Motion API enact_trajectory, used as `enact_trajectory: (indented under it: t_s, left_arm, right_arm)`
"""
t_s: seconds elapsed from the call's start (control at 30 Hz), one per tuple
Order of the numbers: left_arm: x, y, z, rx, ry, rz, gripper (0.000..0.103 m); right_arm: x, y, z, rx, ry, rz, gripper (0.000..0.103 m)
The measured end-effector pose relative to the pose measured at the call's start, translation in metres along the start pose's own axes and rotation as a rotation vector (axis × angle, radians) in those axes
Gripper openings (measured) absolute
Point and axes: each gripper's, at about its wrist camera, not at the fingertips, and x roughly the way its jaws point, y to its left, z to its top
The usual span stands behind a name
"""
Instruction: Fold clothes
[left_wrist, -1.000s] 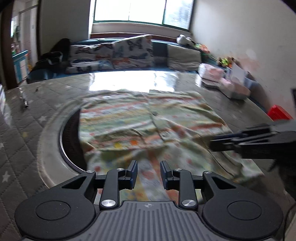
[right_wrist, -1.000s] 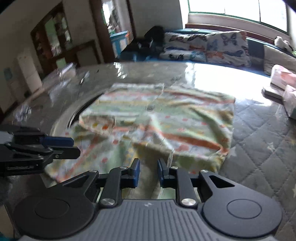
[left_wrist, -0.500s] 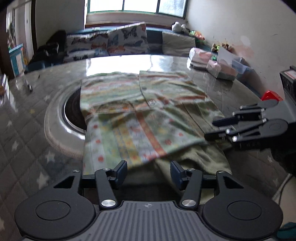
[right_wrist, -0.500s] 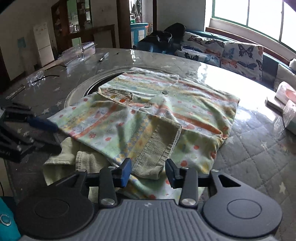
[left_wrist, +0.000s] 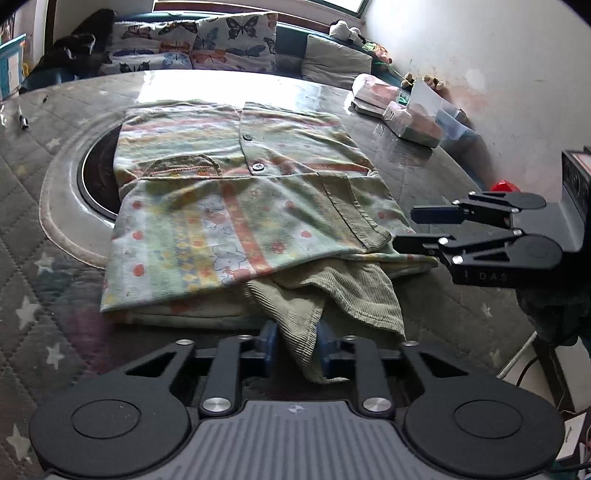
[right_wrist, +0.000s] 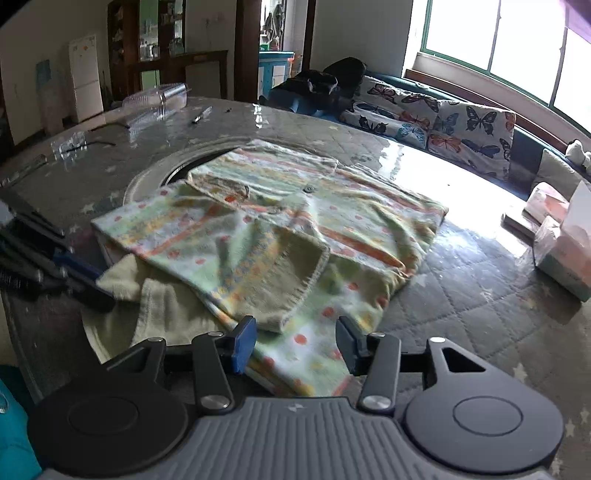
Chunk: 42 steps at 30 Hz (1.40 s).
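A striped, flower-patterned button shirt (left_wrist: 240, 206) lies on the round table, its near part folded back over itself. A ribbed green collar or hem (left_wrist: 325, 295) hangs out at the near edge. My left gripper (left_wrist: 297, 345) is open, with that ribbed cloth lying between its blue pads. My right gripper (right_wrist: 297, 345) is open over the shirt's near right corner (right_wrist: 306, 354). The right gripper also shows at the shirt's right edge in the left wrist view (left_wrist: 417, 229), and the left gripper shows by the ribbed cloth in the right wrist view (right_wrist: 92, 284).
The table (left_wrist: 55, 258) has a quilted star cover and a dark round inset (left_wrist: 98, 177) under the shirt's left side. Tissue packs and boxes (left_wrist: 410, 118) sit at the right. A pen (right_wrist: 201, 114) and plastic containers (right_wrist: 155, 98) lie far left. A butterfly-cushion sofa (left_wrist: 207, 48) stands behind.
Both grippers have pulled back toward the near edge and opened wider. The shirt's lower part now lies folded over its upper part, and the ribbed cloth lies between my left fingers.
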Motion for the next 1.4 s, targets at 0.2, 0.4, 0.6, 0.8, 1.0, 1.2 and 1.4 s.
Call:
enact_trajectory:
  t_s: [0.2, 0.4, 0.6, 0.8, 1.0, 1.2, 1.4]
  left_arm:
    - [-0.02, 0.01, 0.027, -0.067, -0.078, -0.058, 0.013]
    - [-0.018, 0.017, 0.061, -0.106, -0.129, -0.077, 0.013]
    - [-0.005, 0.027, 0.081, -0.13, -0.125, -0.073, 0.012]
    - [-0.005, 0.036, 0.08, -0.113, -0.145, -0.053, 0.014]
    - [-0.033, 0.046, 0.055, -0.015, -0.235, 0.023, 0.054]
    - [-0.044, 0.045, 0.021, 0.154, -0.268, 0.125, 0.066]
    - [-0.028, 0.032, 0.003, 0.353, -0.294, 0.239, 0.065]
  right_arm:
    - [-0.004, 0.006, -0.007, -0.077, 0.023, 0.004, 0.057]
    - [0.0, 0.018, -0.001, -0.122, 0.0, 0.05, 0.06]
    - [0.011, 0.033, 0.01, -0.142, -0.042, 0.103, 0.055]
    - [0.025, 0.026, 0.024, -0.013, -0.03, 0.184, 0.02]
    - [0.028, 0.004, 0.035, 0.131, -0.045, 0.225, 0.016]
    - [0.029, -0.004, 0.044, 0.179, -0.075, 0.22, 0.016]
    - [0.028, -0.004, 0.049, 0.191, -0.089, 0.206, 0.016]
